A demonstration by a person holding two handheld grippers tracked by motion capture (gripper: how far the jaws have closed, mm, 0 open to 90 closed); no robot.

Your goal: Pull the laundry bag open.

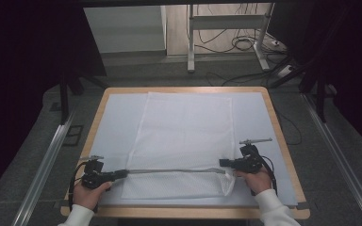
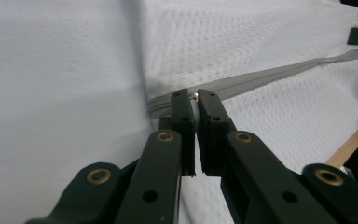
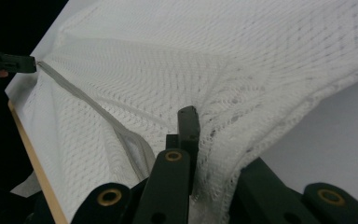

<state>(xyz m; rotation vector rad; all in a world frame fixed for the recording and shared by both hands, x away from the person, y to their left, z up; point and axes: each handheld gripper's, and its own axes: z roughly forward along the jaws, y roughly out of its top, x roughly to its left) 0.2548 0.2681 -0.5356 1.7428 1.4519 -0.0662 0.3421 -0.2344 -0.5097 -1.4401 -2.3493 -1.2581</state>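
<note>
We see a white mesh bag (image 1: 184,136) spread flat on the pale sheet (image 1: 118,117) that covers the wooden bench (image 1: 283,136), lying in the middle and reaching toward the near edge. A grey zipper (image 1: 174,171) runs across the bag's near part, from side to side, pulled into a straight line between the two tools. Our left tool (image 1: 122,173) sits at the bag's near left corner, at the zipper's left end; in the left gripper view its jaws stand almost together, closed on the zipper's end (image 2: 195,96), where a small metal piece shows between the tips. Our right tool (image 1: 222,163) sits at the zipper's right end, near the bag's right edge; in the right gripper view (image 3: 200,140) its jaws are clamped on a bunched fold of mesh (image 3: 223,140), which rises over and hides one of them. There the mesh is lifted and puckered around the grip, while the rest of the bag lies smooth. In that same view the zipper (image 3: 74,95) runs away to the far left, where the tip of the left tool (image 3: 14,63) meets it. Each hand (image 1: 92,193) rests at the near edge of the bench, the right hand (image 1: 257,181) just behind its tool.
</note>
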